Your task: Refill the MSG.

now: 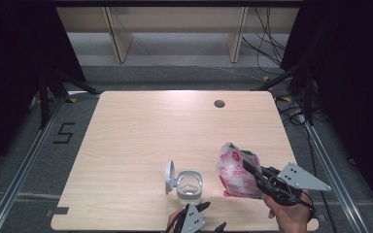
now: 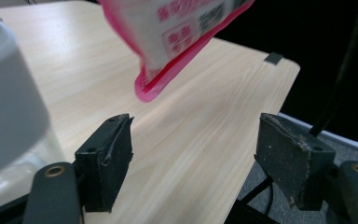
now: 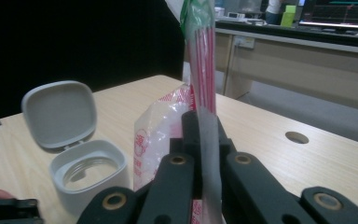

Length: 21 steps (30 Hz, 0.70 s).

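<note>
Right gripper (image 1: 250,169) clamped on the pink-edged bag (image 1: 235,170), lifted above the table (image 1: 141,141), right of the open grey container (image 1: 189,187). Left gripper (image 1: 201,209) jaws spread, nothing between, just beside the container.

right gripper (image 1: 249,168) pinching pouch (image 1: 236,170), open container (image 1: 188,186)

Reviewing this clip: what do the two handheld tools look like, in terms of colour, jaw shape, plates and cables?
Both tools are black. The right tool carries a grey three-cornered plate dotted with small holes, and black cabling loops at its body. The left tool has a similar grey plate. In the left gripper view its jaws end in blocky black pads, scuffed and worn at the edges, on arms with brass-coloured rivets. No sleeves are visible.
</note>
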Available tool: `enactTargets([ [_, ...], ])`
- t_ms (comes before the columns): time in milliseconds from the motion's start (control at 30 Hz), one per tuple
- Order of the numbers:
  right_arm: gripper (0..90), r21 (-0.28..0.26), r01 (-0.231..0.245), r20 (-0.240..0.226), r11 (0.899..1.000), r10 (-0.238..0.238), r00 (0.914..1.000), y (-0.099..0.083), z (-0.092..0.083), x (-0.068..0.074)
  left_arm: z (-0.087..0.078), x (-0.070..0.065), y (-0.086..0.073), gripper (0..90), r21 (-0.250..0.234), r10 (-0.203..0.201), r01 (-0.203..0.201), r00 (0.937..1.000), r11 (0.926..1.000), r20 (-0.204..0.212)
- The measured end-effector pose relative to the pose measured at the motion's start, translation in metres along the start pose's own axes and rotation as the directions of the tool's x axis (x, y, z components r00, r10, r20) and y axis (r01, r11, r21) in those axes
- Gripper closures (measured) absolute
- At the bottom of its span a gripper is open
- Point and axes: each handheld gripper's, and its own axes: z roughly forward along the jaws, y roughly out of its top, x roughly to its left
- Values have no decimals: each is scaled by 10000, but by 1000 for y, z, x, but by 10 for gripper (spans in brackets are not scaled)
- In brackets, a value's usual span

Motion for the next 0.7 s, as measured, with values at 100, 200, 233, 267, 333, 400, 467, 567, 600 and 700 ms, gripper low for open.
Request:
enactTargets([
  [100, 900, 166, -113, -159, 9998, 116, 9998, 3, -5, 5, 2, -1, 1, 250, 139, 177, -176, 9998, 9997, -86],
  [200, 900, -65, 115, -317, 9999, -117, 9994, 5, -8, 7, 5, 2, 4, 231, 126, 272, -271, 9996, 9996, -41],
  [233, 900, -35, -13, -202, 10000, 12, 9998, 5, -9, 9, 9, -1, 4, 231, -145, -222, 221, 9997, 9996, -70],
  [267, 900, -2, 181, -304, 9998, -180, 9994, 6, -10, 9, 10, -1, 6, 232, -84, 11, -12, 9999, 10000, -152],
  [333, 900, -105, -9, -479, 9999, 4, 9989, 7, -9, 14, 15, 1, 7, 234, -147, 202, -206, 9996, 9997, -214],
  [400, 900, -152, 126, -553, 9998, -134, 9984, 9, -9, 16, 19, -3, 7, 235, -167, -192, 186, 9991, 9997, -387],
  [467, 900, -57, -31, -652, 10000, 27, 9979, 12, -10, 22, 23, -6, 8, 234, -239, -217, 208, 9990, 9995, -403],
  [567, 900, -125, 125, -858, 9998, -136, 9962, 15, -9, 26, 26, -7, 10, 236, -2, -6, 6, 9977, 10000, -683],
  [600, 900, -125, 125, -858, 9998, -136, 9962, 15, -9, 26, 29, -7, 11, 236, -206, -113, 101, 9982, 9997, -587],
  [700, 900, -29, 79, -1026, 10000, -81, 9947, 16, -6, 30, 32, -6, 11, 257, -77, -93, 89, 9982, 9999, -589],
])
